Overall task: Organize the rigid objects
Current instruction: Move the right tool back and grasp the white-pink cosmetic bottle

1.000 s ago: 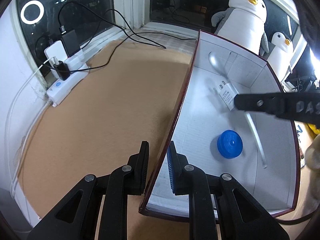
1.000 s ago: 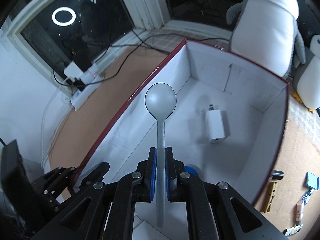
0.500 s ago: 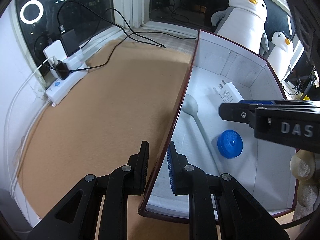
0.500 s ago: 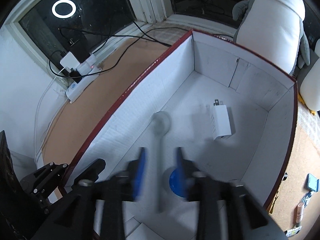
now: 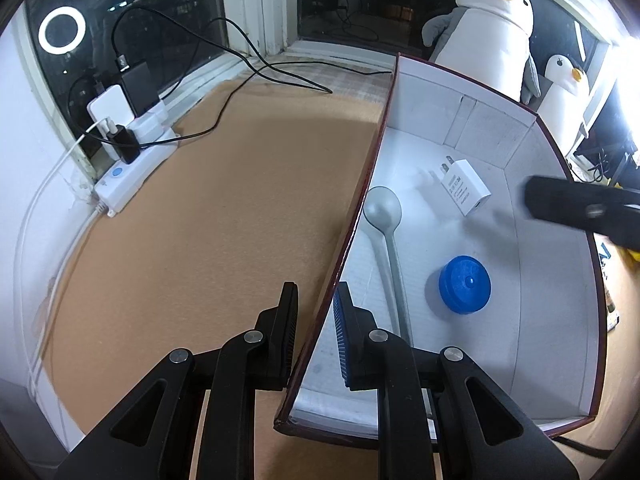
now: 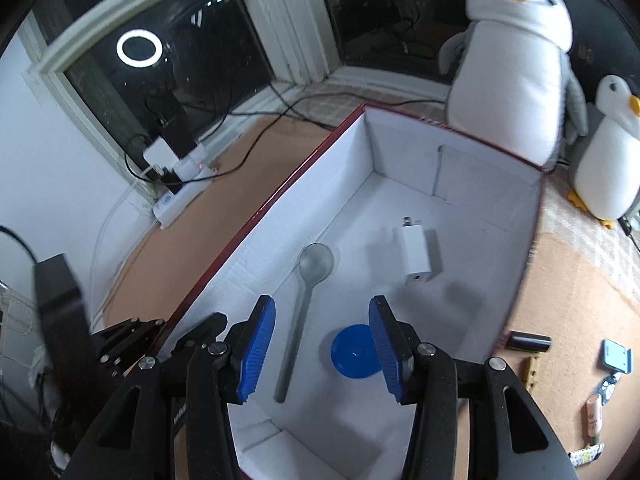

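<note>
Left hand-held gripper [image 5: 314,330]: jaws narrow, pinching near wall of box [image 5: 362,196]; hold firm so box stays put.

Spoon [image 6: 304,304], white charger [image 6: 416,254], blue lid [image 6: 354,354]: all lying on box floor, apart from one another.

Right hand-held gripper [image 6: 322,344]: jaws wide, empty, above spoon and lid. Lift clear of rim before reaching right.

Next pick likely among small items on counter [image 6: 576,280] right of box, e.g. black cylinder [image 6: 528,341]; approach square.
</note>
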Tool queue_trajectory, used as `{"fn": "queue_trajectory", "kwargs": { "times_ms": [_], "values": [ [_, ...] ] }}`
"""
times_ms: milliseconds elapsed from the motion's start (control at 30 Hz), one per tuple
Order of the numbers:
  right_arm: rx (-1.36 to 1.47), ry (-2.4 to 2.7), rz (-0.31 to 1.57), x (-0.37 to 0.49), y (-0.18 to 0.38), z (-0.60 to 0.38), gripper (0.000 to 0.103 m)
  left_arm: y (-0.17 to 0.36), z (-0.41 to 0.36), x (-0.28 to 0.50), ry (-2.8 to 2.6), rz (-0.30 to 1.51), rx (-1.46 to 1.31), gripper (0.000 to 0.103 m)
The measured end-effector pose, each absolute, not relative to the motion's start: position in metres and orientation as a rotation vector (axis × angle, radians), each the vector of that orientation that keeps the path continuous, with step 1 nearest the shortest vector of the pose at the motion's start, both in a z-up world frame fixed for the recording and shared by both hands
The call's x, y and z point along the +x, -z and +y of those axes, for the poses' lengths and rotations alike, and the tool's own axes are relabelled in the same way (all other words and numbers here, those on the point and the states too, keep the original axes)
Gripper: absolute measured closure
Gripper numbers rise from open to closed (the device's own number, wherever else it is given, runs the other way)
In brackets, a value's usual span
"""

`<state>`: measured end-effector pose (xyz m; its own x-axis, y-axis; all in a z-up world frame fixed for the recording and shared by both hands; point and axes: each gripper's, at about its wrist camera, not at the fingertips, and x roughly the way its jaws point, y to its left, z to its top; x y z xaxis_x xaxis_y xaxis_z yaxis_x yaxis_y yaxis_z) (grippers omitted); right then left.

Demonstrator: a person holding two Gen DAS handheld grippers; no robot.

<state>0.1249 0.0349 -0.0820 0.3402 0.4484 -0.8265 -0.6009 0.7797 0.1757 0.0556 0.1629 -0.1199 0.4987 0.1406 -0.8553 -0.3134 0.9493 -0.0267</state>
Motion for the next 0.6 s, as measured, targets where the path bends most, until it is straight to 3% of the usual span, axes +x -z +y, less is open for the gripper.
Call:
{"fn": "queue_trajectory", "kwargs": {
  "times_ms": [600],
  "values": [
    [-0.024, -0.495, 0.912, 0.110, 0.061, -0.124, 0.057, 0.120, 0.158, 0.059, -0.303, 1.037, -0.145, 0.086]
  ]
}}
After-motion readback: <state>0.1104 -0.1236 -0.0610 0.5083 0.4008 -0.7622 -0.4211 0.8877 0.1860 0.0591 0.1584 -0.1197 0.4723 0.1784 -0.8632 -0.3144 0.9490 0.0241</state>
